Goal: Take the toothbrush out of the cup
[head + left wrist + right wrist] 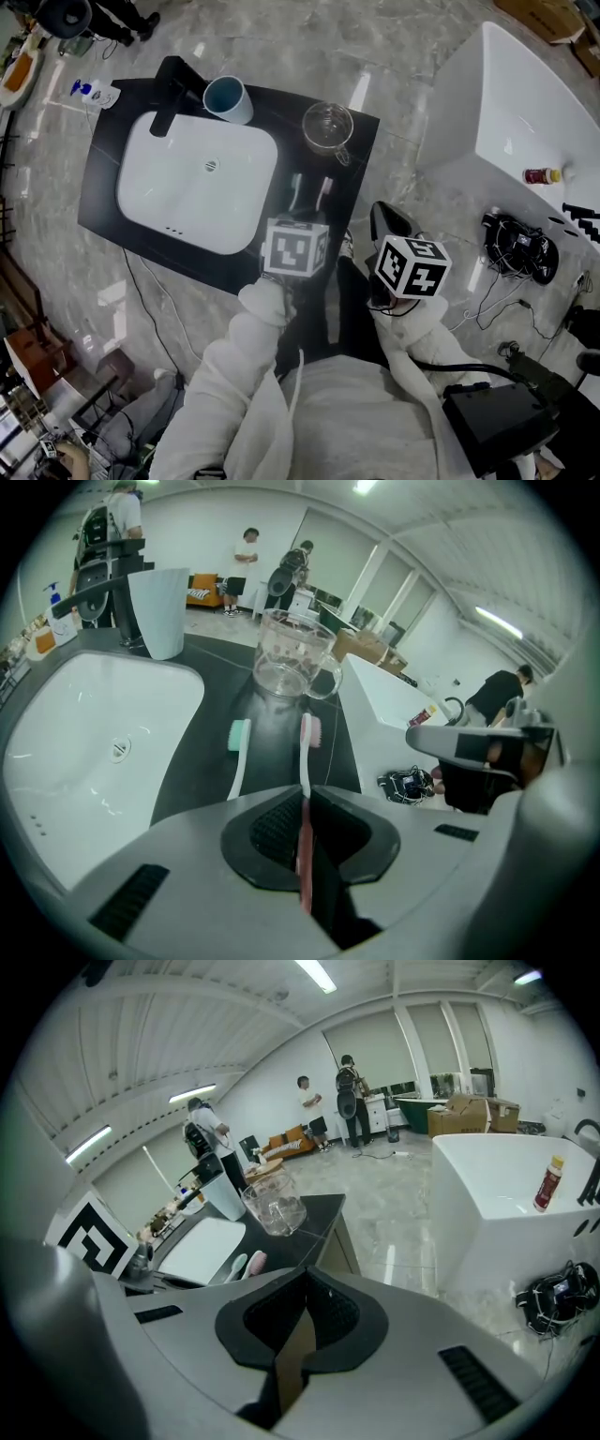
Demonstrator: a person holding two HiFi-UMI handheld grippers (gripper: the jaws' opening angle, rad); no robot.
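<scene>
A clear glass cup stands empty on the black counter, right of the sink; it also shows in the head view as the glass cup. My left gripper is shut on the handle of a pink toothbrush, whose head points at the cup, low over the counter. A green toothbrush lies loose beside it on the left. From above, the left gripper hovers over both brushes. My right gripper is shut with nothing in it and hangs off the counter's right side.
A white sink basin fills the counter's left, with a black faucet and a white tumbler behind it. A white bathtub stands at the right, with cables on the floor. People stand far off.
</scene>
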